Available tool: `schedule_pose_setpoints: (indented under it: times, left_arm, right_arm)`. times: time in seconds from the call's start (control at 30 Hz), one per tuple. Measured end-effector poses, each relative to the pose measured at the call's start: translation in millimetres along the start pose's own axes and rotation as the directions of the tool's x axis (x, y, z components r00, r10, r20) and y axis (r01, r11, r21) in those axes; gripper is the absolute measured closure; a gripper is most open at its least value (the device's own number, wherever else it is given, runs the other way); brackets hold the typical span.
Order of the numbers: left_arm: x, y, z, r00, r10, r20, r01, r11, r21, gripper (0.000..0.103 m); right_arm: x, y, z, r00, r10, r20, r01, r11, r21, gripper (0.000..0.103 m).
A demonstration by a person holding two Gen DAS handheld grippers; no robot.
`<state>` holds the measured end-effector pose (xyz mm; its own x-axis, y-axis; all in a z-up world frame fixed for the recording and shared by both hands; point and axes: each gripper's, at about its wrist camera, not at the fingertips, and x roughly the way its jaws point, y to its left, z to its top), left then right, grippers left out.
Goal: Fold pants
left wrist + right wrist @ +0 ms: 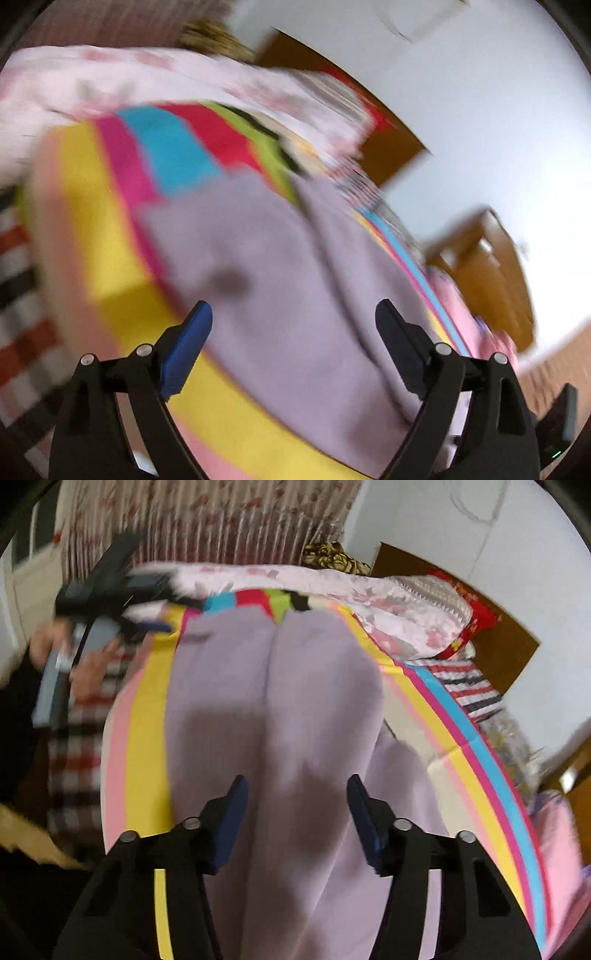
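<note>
Left side first: the left hand-held gripper [293,326] has jaws spread wide, nothing clamped, hovering above the pants [280,258]. The right wrist view also catches it at upper left [110,587], held in a person's hand [88,668], off the left edge of the cloth. The left wrist view is heavily motion-blurred, so fine contact is hard to read.

Centre: the lilac pants [273,701] lie flat on a striped sheet [144,716] (pink, yellow, magenta, blue bands) spread over the bed. The two legs lie side by side with a seam line between them, and one part spills toward the lower right. Can't tell how many folds are in.

Right: the right hand-held gripper [297,821] has jaws partly apart, empty, hanging over the pants and casting a shadow on them. No pad touches fabric as far as I can see. A pink floral quilt [388,602] and a red pillow [469,616] sit beyond, near the headboard [517,642].

Risks, as judgement:
- Thin soft cloth: a pinch may catch the striped sheet along with the pants and drag both.
- Grabbing only the top layer would peel the legs apart and spoil the alignment.
- The two hand-held grippers sit well apart; an uneven lift would skew the fold line.
- The loose lower-right portion could bunch under the next fold.
</note>
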<state>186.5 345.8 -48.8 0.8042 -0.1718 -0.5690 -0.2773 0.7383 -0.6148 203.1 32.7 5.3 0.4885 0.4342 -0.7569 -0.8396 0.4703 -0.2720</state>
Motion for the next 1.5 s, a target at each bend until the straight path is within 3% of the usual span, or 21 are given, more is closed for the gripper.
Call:
schedule_pose_setpoints:
  times: [0.07,0.2,0.23,0.27,0.3,0.33,0.47,0.6,0.73,0.8,0.83,0.87,0.9,0.97,1.03,1.13,1.23,1.3,1.37,1.43,1.5]
  left_arm:
    - [16.3,-19.8,-9.1,0.996,-0.06,-0.065,0.062,0.998,0.023,0.013]
    - [39.3,-33.7,-21.6,0.984,-0.075,-0.162,0.081,0.996,0.028,0.013]
    - [43.1,-35.2,-23.4,0.98,-0.083,-0.18,0.088,0.996,0.02,0.013]
    - [45.4,-35.0,-24.4,0.979,-0.087,-0.186,0.091,0.996,0.014,0.013]
    - [47.5,-35.3,-24.3,0.977,-0.088,-0.193,0.091,0.996,0.008,0.013]
    - [48.9,-35.5,-23.4,0.976,-0.087,-0.199,0.09,0.996,0.005,0.013]
    - [56.9,-36.1,-12.8,0.968,-0.146,-0.202,0.143,0.989,-0.032,0.013]
    - [91.6,-27.2,10.4,0.952,-0.23,-0.204,0.201,0.968,-0.153,0.014]
    - [121.3,-16.7,33.9,0.958,-0.246,-0.145,0.204,0.945,-0.254,0.015]
    - [127.6,-19.5,44.6,0.963,-0.243,-0.119,0.207,0.945,-0.255,0.028]
    - [133.0,-19.7,49.6,0.962,-0.243,-0.121,0.207,0.944,-0.256,0.054]
    - [138.5,-19.4,52.2,0.962,-0.238,-0.135,0.196,0.944,-0.265,0.088]
    - [144.7,-18.8,54.8,0.963,-0.224,-0.15,0.176,0.945,-0.277,0.097]
    - [142.6,-24.5,59.8,0.966,-0.225,-0.124,0.19,0.95,-0.247,0.097]
    - [126.1,-36.7,64.5,0.976,-0.2,-0.088,0.184,0.97,-0.157,0.101]
    - [70.0,-57.6,68.7,0.98,-0.195,0.029,0.196,0.981,-0.005,0.1]
    - [12.2,-52.2,48.9,0.988,-0.123,0.098,0.11,0.985,0.13,0.1]
    - [4.7,-21.7,30.0,0.996,-0.035,0.081,0.026,0.994,0.109,0.1]
    - [17.8,20.5,11.6,1.0,0.008,0.026,-0.008,1.0,0.014,0.1]
    - [30.3,45.9,-1.4,1.0,-0.009,-0.017,0.008,0.998,-0.06,0.094]
    - [34.7,59.0,-5.9,0.999,-0.044,-0.013,0.043,0.994,-0.096,0.091]
  right_arm:
    - [12.4,11.0,-7.6,0.999,-0.02,-0.039,0.018,0.999,-0.039,0.062]
    - [41.7,16.0,-18.0,0.994,-0.047,-0.095,0.04,0.997,-0.07,0.063]
    - [42.3,17.9,-19.5,0.996,-0.057,-0.065,0.051,0.995,-0.087,0.063]
    - [42.4,19.5,-19.9,0.996,-0.06,-0.063,0.053,0.994,-0.1,0.074]
    - [42.1,20.0,-21.1,0.993,-0.099,-0.068,0.091,0.989,-0.115,0.1]
    - [36.7,19.2,-21.1,0.991,-0.125,-0.044,0.12,0.986,-0.113,0.101]
    - [8.2,-10.8,-13.9,0.998,-0.04,0.047,0.037,0.997,0.063,0.101]
    - [-3.7,-32.6,-7.7,0.995,0.009,0.096,-0.024,0.988,0.152,0.101]
    - [-8.8,-38.7,-7.4,0.994,0.013,0.109,-0.031,0.986,0.165,0.101]
    - [-8.9,-39.8,-11.8,0.994,0.012,0.107,-0.03,0.984,0.173,0.101]
    - [-9.6,-39.1,-14.0,0.995,0.008,0.104,-0.027,0.984,0.175,0.101]
    - [-8.9,-38.8,-15.4,0.995,0.003,0.101,-0.021,0.984,0.176,0.101]
    - [-7.7,-38.6,-16.3,0.995,-0.002,0.1,-0.016,0.984,0.177,0.101]
    - [-9.0,-36.7,-17.6,0.995,-0.013,0.101,-0.005,0.985,0.174,0.101]
    - [-8.5,-35.1,-15.2,0.994,-0.023,0.105,0.004,0.985,0.172,0.101]
    - [-18.2,-20.6,-12.7,0.991,0.006,0.133,-0.025,0.99,0.142,0.101]
    - [-18.8,3.6,-16.1,0.989,0.072,0.128,-0.083,0.993,0.089,0.101]
    - [-3.6,23.7,-21.4,0.991,0.105,0.086,-0.109,0.993,0.044,0.101]
    - [19.8,43.8,-29.0,0.995,0.099,0.016,-0.099,0.995,-0.01,0.101]
    - [27.0,48.9,-33.7,0.996,0.085,0.023,-0.085,0.996,-0.019,0.1]
    - [24.3,44.6,-31.6,0.996,0.089,0.013,-0.089,0.996,0.008,0.1]
